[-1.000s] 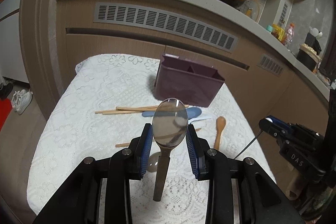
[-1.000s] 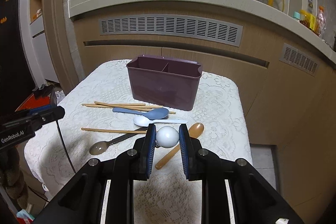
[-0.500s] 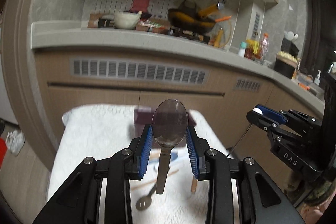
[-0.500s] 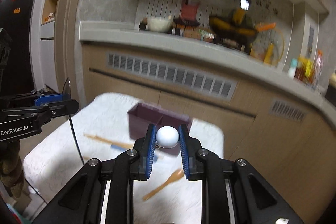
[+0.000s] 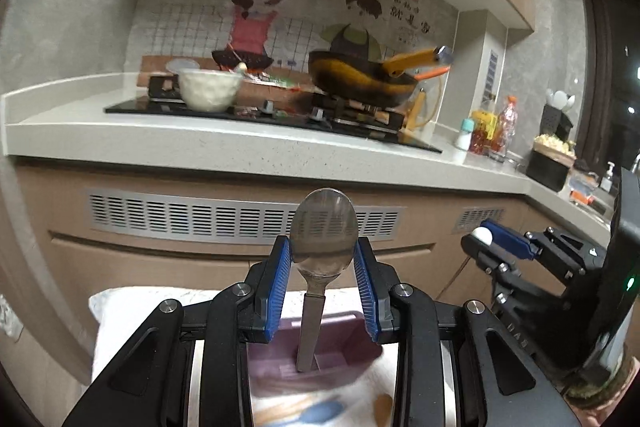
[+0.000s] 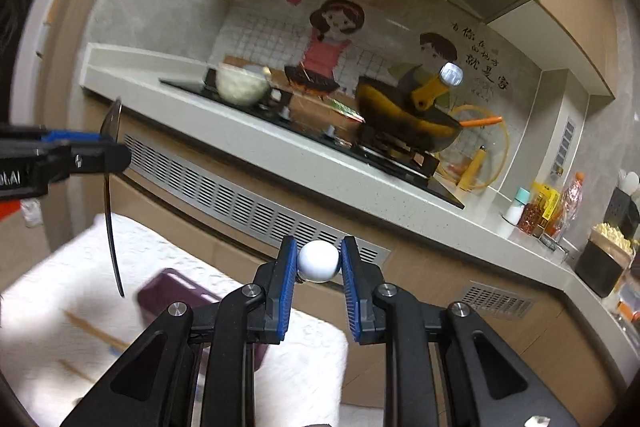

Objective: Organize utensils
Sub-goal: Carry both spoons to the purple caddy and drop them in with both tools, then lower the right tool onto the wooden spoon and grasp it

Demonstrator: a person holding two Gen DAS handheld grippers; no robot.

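Note:
My left gripper (image 5: 323,259) is shut on a metal spoon (image 5: 323,239), bowl up, handle hanging down over the purple utensil box (image 5: 340,343) on the white lace table (image 5: 132,307). My right gripper (image 6: 319,263) is shut on the round white end of a utensil (image 6: 319,261); the rest of it is hidden. In the right wrist view the left gripper (image 6: 100,149) holds the spoon (image 6: 110,219) upright at the left, above the table, with the purple box (image 6: 176,293) below. A blue spoon (image 5: 320,411) and wooden utensils (image 5: 384,405) lie blurred on the table.
A kitchen counter (image 5: 240,147) runs behind the table, with a white bowl (image 5: 208,91), a frying pan (image 5: 360,79) on the hob and bottles (image 5: 492,131) at the right. Chopsticks (image 6: 92,331) lie on the cloth.
Both grippers have risen and tilted up, each keeping its utensil. The table has sunk low in both views and the counter and wall fill them. The left spoon handle now hangs over the box.

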